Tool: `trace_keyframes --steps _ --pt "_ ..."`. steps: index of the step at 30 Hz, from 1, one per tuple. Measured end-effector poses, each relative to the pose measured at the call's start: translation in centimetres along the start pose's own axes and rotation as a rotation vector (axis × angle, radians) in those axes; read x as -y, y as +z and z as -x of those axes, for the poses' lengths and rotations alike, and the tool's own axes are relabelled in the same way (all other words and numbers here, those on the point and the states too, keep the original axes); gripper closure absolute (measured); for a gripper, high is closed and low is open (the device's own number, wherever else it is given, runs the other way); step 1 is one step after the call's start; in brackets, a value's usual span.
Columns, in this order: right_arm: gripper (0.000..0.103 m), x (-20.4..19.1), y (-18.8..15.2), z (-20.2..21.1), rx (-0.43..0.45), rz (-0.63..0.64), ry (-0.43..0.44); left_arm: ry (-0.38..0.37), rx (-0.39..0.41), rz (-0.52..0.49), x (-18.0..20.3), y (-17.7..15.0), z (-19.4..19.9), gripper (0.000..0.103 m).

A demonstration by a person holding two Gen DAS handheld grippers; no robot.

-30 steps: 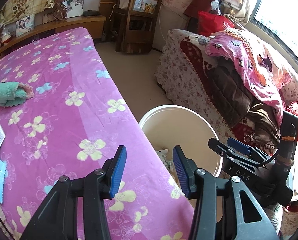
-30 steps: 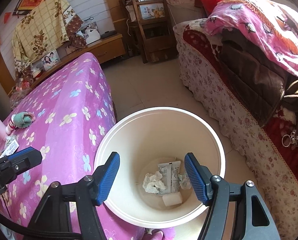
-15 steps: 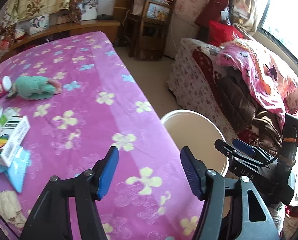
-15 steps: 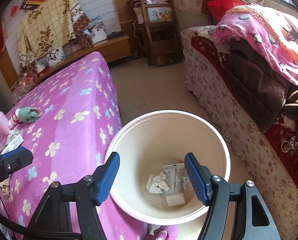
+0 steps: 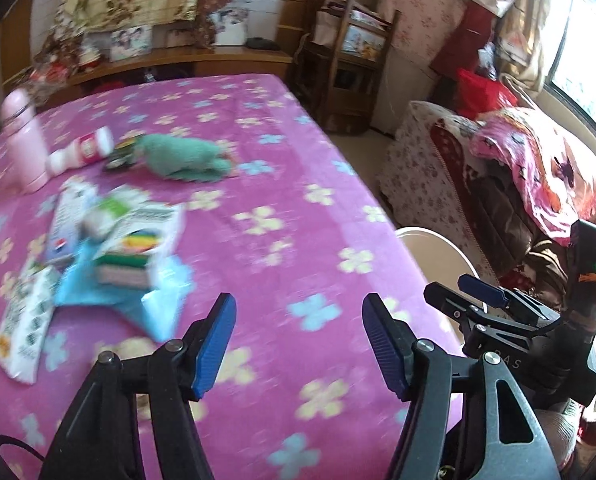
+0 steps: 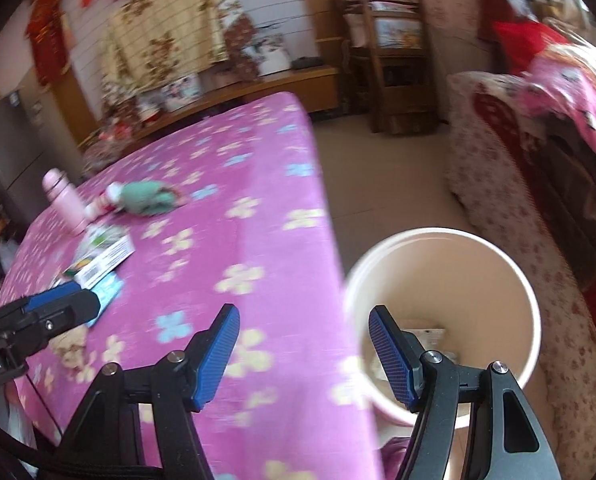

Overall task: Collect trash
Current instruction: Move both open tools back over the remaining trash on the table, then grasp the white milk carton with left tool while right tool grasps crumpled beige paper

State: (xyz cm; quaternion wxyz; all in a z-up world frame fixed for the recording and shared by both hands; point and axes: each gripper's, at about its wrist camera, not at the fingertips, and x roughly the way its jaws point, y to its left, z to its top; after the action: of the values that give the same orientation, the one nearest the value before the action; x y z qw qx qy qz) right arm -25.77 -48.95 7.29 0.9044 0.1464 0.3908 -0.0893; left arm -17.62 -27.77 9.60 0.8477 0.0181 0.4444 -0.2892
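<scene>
Over the table draped in a magenta cloth printed with pale flowers [image 5: 306, 184], the left gripper [image 5: 298, 344] is hovering with its blue-padded fingers [image 5: 213, 344] standing wide apart and gripping nothing. Ahead and to its left, a loose heap of trash is lying on the cloth: a white carton with a green and multicoloured print [image 5: 137, 240] is resting on a crumpled light-blue plastic wrapper [image 5: 157, 304], and a long white printed packet [image 5: 25, 320] is lying beside them near the table's left edge. The heap is blurred, so finer print cannot be read. Farther back, a tall pink flask [image 5: 21, 140] is standing upright, a small white bottle with a red label [image 5: 81, 152] is lying on its side next to it, and a rumpled green knitted cloth [image 5: 181, 156] is lying just beyond.

Off the table's right edge, a round cream plastic bucket [image 6: 526, 292] is standing on the floor, between the table and a sofa under a floral cover [image 6: 506, 184]. The right gripper [image 6: 304, 354] is hanging above the table's edge, one finger over the cloth and the other over the bucket's mouth, its fingers [image 6: 390, 356] likewise spread wide and holding nothing. Inside the bucket, a few pale scraps of paper trash [image 6: 430, 334] are lying at the bottom, partly hidden behind the finger.
</scene>
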Motion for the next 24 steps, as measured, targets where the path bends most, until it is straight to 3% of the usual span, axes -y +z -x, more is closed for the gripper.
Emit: trace_keyframes --steps 3,12,18,24 --pt "0.032 -2.8 -0.3 -0.6 -0.025 0.041 0.054 0.025 -0.009 0.046 -3.6 -0.7 1.7 0.036" --pt "0.032 -12.3 -2.0 -3.1 -0.128 0.145 0.274 0.194 -0.039 0.155 -14.9 -3.0 4.1 0.035" --pt "0.031 -18.0 -2.7 -4.6 -0.174 0.214 0.383 0.243 -0.058 0.173 -18.9 -2.9 3.3 0.031" --pt "0.03 -21.7 -3.1 -6.5 -0.203 0.272 0.401 0.312 -0.07 0.115 -20.7 -2.3 1.6 0.026"
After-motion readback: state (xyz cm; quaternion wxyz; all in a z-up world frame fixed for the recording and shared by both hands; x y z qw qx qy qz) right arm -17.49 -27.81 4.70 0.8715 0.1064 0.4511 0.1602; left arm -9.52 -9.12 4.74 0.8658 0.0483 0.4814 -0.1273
